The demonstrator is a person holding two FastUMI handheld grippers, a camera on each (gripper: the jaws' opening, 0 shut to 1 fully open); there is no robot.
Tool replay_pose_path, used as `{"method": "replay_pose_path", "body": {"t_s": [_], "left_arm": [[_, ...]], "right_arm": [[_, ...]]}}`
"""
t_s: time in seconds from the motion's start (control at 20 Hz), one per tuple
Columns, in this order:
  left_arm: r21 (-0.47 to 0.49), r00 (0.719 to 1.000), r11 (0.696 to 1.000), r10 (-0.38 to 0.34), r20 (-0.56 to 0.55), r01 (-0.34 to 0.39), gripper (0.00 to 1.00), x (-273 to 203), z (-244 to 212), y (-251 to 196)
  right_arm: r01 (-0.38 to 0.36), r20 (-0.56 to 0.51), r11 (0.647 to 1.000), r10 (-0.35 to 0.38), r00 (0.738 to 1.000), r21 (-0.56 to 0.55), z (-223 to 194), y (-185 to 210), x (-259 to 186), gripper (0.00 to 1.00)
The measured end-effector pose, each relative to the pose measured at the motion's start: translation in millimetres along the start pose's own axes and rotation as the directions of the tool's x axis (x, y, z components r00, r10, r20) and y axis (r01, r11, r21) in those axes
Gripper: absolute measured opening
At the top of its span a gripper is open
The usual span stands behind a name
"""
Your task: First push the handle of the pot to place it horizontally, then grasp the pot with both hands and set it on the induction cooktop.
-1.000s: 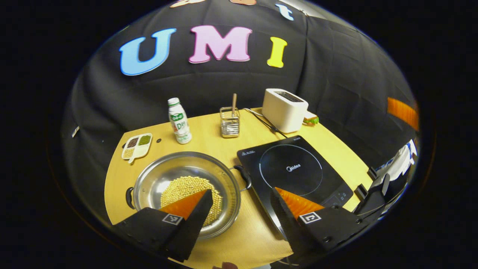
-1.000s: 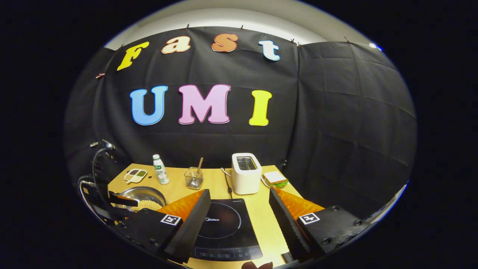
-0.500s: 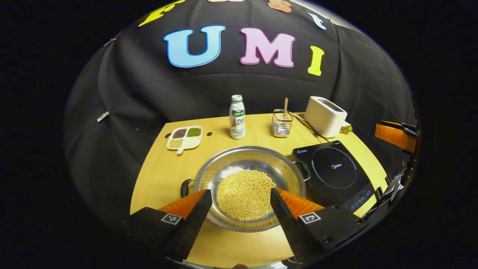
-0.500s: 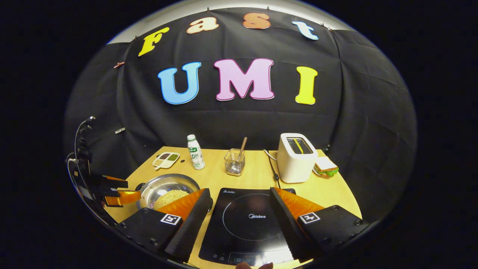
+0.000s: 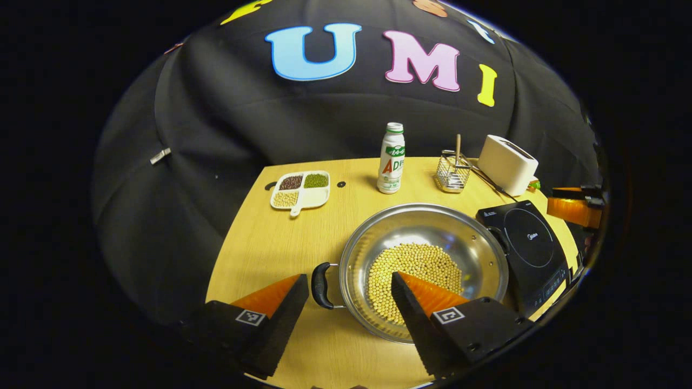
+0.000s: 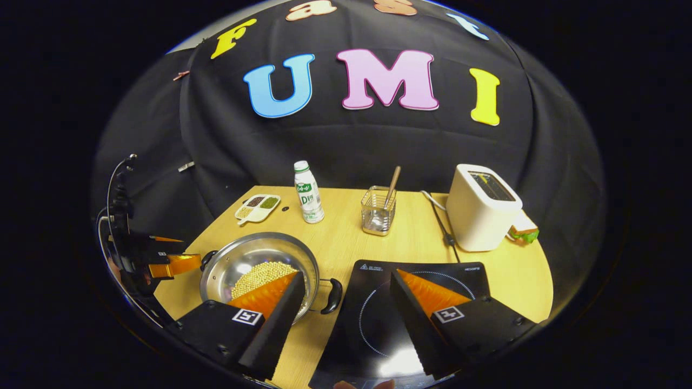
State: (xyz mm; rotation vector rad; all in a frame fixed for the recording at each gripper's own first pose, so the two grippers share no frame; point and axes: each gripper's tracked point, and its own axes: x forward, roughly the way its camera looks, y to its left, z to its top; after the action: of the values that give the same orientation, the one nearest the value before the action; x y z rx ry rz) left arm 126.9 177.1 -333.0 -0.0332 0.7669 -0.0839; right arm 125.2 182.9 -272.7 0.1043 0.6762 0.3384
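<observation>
Left gripper [image 5: 346, 305] just swung over to the pot [image 5: 424, 270] handle [image 5: 319, 277], both grippers' jaws wide and empty, so the two-handed grab looks next.

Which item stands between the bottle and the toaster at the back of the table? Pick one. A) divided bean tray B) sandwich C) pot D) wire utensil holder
D: the wire utensil holder stands between the bottle and the toaster along the table's back edge.
</observation>
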Motion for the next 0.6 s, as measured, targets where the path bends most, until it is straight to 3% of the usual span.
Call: {"method": "replay_pose_path", "body": {"t_s": [0.25,0.55,0.6], "left_arm": [[-0.028,0.998,1.0,-0.005,-0.062,0.004,0.9,47.1,-16.4,13.0],[0.0,0.994,1.0,0.019,-0.104,-0.019,0.76,74.2,-27.8,27.8],[-0.01,0.994,1.0,-0.003,-0.109,0.002,0.69,71.7,-30.4,24.3]], "right_arm": [[-0.019,-0.075,1.0,0.018,0.997,-0.01,-26.2,14.3,34.2,0.98],[-0.021,-0.117,1.0,0.02,0.993,-0.002,-40.6,23.1,58.7,0.96],[-0.021,-0.122,1.0,0.021,0.992,0.0,-41.6,23.9,61.7,0.96]]}}
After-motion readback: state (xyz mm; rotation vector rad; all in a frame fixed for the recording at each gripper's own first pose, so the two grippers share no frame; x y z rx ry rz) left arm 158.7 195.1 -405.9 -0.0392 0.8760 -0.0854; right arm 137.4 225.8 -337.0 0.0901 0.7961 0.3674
